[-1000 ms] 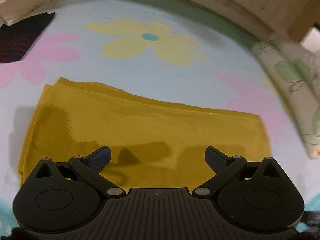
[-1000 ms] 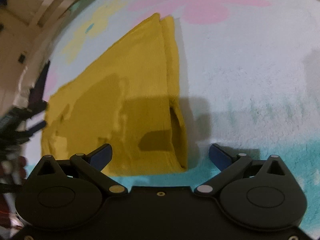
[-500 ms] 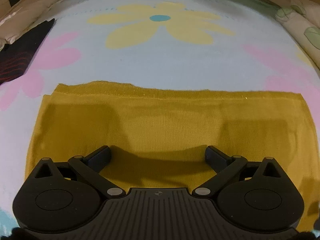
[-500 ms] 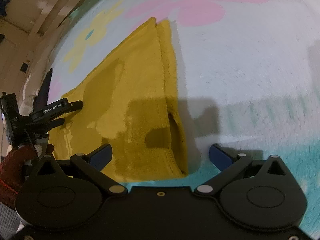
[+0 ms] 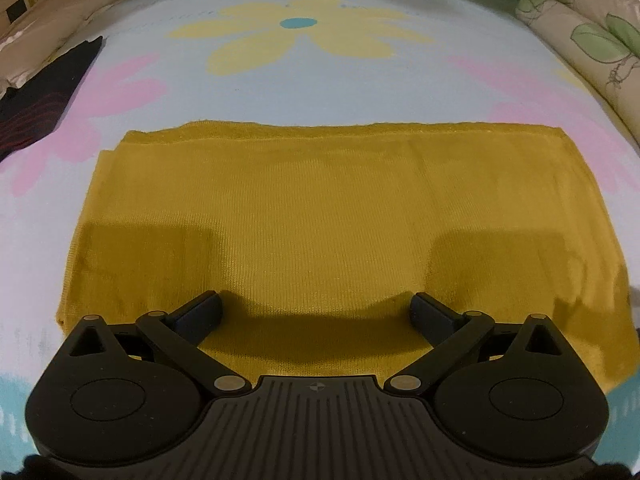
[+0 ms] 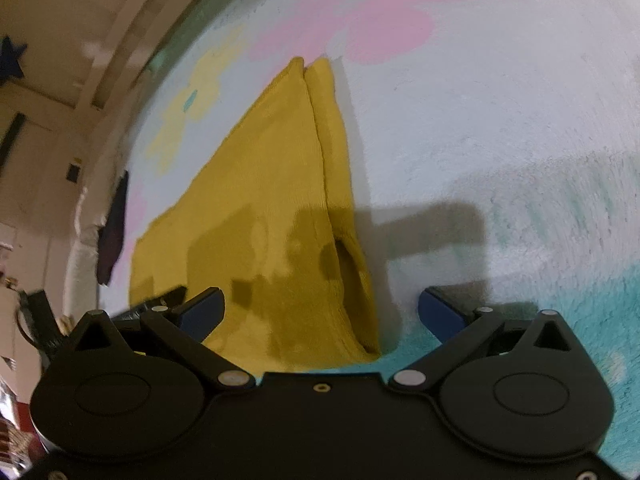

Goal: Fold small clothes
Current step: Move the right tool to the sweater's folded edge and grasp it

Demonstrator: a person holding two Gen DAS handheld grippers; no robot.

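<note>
The left gripper [image 5: 316, 312] and right gripper [image 6: 320, 312] are both hovering spread wide over the folded yellow garment [image 5: 320, 216], lying toward 12 o'clock on the floral blanket [image 5: 320, 88].

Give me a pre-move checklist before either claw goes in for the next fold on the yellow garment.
1. Left claw open and empty: ok, jaws spread wide over the garment's near edge.
2. Right claw open and empty: ok, jaws apart around the garment's near right corner.
3. Yellow garment lying flat in a rectangle: ok, no big wrinkles.
4. Layers aligned along the right side: not ok, the lower layer sticks out and a pocket gapes near the corner.
5. Dark garment clear of the fold area: ok, apart at far left on the flowered blanket.
6. Claws touching the cloth: cannot tell.
</note>
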